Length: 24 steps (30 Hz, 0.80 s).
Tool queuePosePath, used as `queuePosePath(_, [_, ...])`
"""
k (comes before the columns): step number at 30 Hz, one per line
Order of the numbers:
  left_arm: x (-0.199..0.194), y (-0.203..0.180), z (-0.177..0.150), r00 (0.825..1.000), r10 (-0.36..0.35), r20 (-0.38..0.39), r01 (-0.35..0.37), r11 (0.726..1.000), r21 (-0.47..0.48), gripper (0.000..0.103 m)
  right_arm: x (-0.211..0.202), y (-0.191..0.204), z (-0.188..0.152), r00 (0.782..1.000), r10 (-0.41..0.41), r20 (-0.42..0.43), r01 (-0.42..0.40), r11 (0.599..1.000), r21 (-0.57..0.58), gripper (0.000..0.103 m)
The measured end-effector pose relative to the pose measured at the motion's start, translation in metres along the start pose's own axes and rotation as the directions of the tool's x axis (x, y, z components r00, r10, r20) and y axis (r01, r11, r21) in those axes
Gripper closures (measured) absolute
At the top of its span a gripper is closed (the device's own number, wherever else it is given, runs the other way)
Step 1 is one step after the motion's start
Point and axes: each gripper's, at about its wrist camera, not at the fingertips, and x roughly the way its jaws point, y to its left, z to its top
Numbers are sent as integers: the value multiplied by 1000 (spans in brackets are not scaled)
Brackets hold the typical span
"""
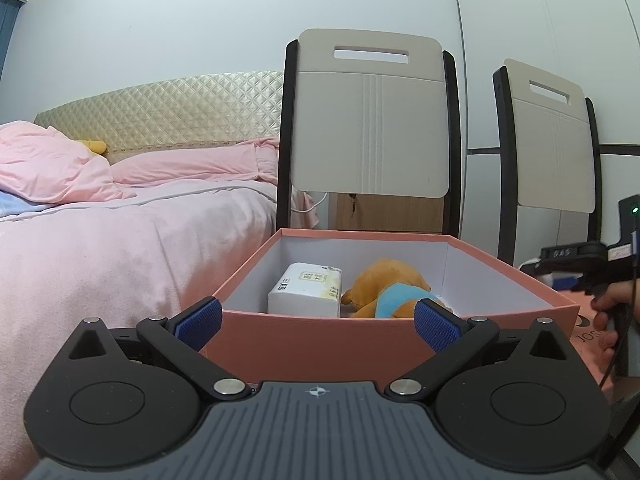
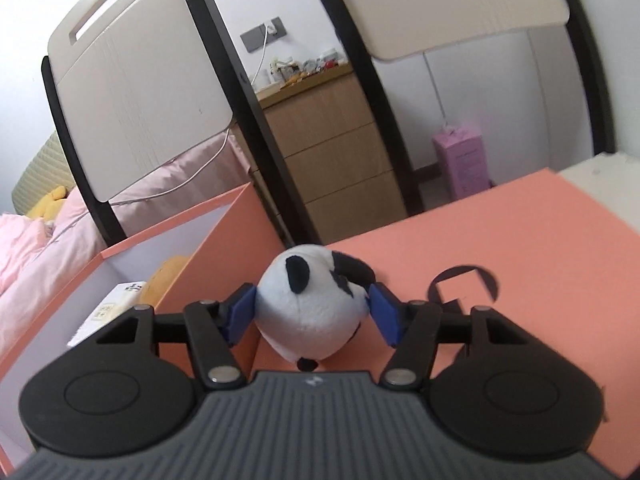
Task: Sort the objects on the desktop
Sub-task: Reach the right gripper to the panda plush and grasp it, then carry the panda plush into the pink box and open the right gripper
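Note:
An open salmon-pink box holds a white tissue pack and an orange plush with a blue shirt. My left gripper is open and empty, just before the box's near wall. My right gripper is shut on a black-and-white panda plush, held above the box lid beside the box. The tissue pack and orange plush show inside. The right gripper also shows at the far right of the left wrist view.
Two chairs stand behind the box. A bed with pink bedding lies on the left. A wooden drawer unit and a pink carton stand beyond the table. The white table edge shows at right.

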Motion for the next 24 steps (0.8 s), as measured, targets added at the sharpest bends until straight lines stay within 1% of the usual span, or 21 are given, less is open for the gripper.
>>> queuePosePath(3, [0, -1, 0, 1000, 2, 3, -2, 1000, 3, 0, -20, 6, 7, 998, 6, 65, -5, 1000, -25, 40])
queuePosePath(5, [-1, -1, 0, 1000, 3, 5, -4, 1000, 4, 0, -37, 15, 12, 993, 39, 111, -32, 998, -56, 40])
queuePosePath(9, [-1, -1, 0, 1000, 11, 7, -11, 1000, 6, 0, -70, 44, 16, 974, 127, 185, -100, 984, -150, 40])
queuePosePath(13, [-1, -2, 0, 1000, 13, 8, -13, 1000, 12, 0, -93, 69, 13, 950, 229, 213, -184, 960, -212, 40])
queuePosePath(16, [-1, -2, -1, 1000, 15, 7, -15, 1000, 13, 0, -97, 85, 7, 940, 289, 181, -243, 940, -241, 40])
queuePosePath(19, [-1, -1, 0, 1000, 16, 5, -16, 1000, 10, 0, -91, 101, -3, 936, 336, 102, -301, 918, -259, 40])
queuePosePath(22, [0, -1, -1, 1000, 14, 0, -14, 1000, 12, 0, -78, 112, -15, 936, 351, 13, -335, 903, -268, 40])
queuePosePath(24, [1, 0, -1, 1000, 13, -3, -13, 1000, 10, 0, -71, 117, -22, 938, 347, -29, -341, 898, -277, 40])
